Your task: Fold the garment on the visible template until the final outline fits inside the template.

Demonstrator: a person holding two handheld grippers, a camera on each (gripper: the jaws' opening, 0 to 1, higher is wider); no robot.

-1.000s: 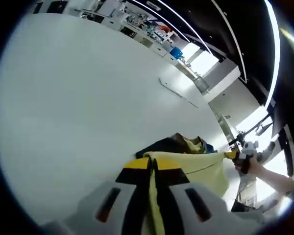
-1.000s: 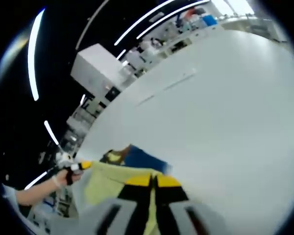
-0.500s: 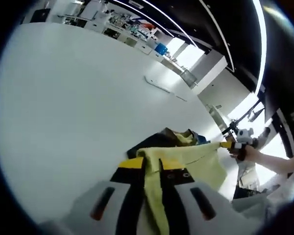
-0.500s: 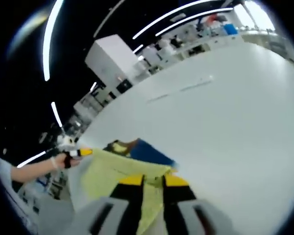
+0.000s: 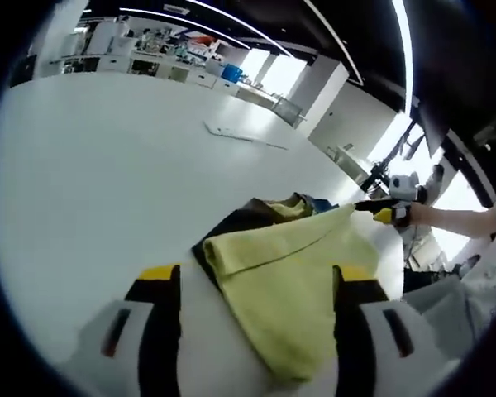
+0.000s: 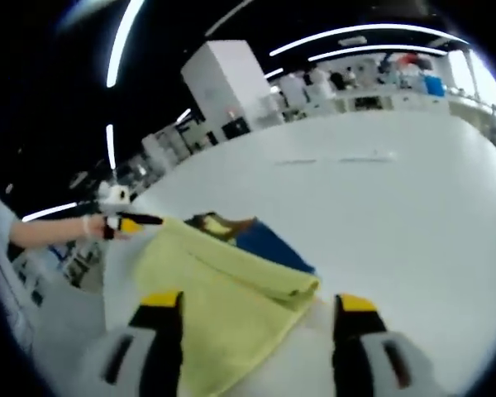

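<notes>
White table (image 5: 107, 182), both grippers agape.

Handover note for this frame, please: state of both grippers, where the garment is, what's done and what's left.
Left gripper: jaws wide open, the yellow garment lying between them, not clamped.
Right gripper: jaws open too, the same cloth draped between them.
The garment rests on the white table, one edge folded over, with dark and blue cloth under its far side.
Done: one fold laid.
Left: I cannot make out a template outline, so check the fit, then fold again if needed.
</notes>
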